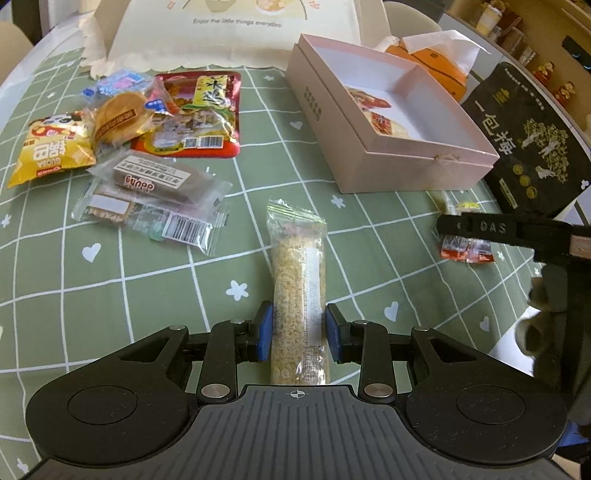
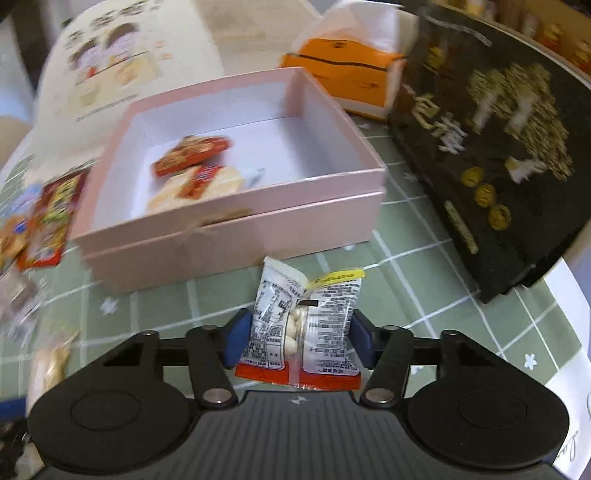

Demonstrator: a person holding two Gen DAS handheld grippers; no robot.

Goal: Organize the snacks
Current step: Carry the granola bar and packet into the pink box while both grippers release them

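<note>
My left gripper (image 1: 300,332) is shut on a long clear-wrapped grain bar (image 1: 298,280), its blue pads pressing both sides just above the green checked cloth. My right gripper (image 2: 298,339) is shut on a small white packet of pale nuts with a red bottom edge (image 2: 301,325); the packet is creased down its middle. The left wrist view shows one black finger (image 1: 476,227) of the right gripper over that packet (image 1: 467,251). An open pink box (image 2: 236,199) stands just beyond, holding a red packet (image 2: 190,155) and a pale packet (image 2: 199,186). The same box (image 1: 428,155) sits right of centre.
Several loose snacks lie at the left: a yellow panda bag (image 1: 51,147), a red pouch (image 1: 201,114), clear-wrapped brown bars (image 1: 155,192). A black printed box (image 2: 491,147) leans at the right, an orange tissue box (image 2: 347,81) behind the pink box, a cream printed bag (image 1: 236,33) at the back.
</note>
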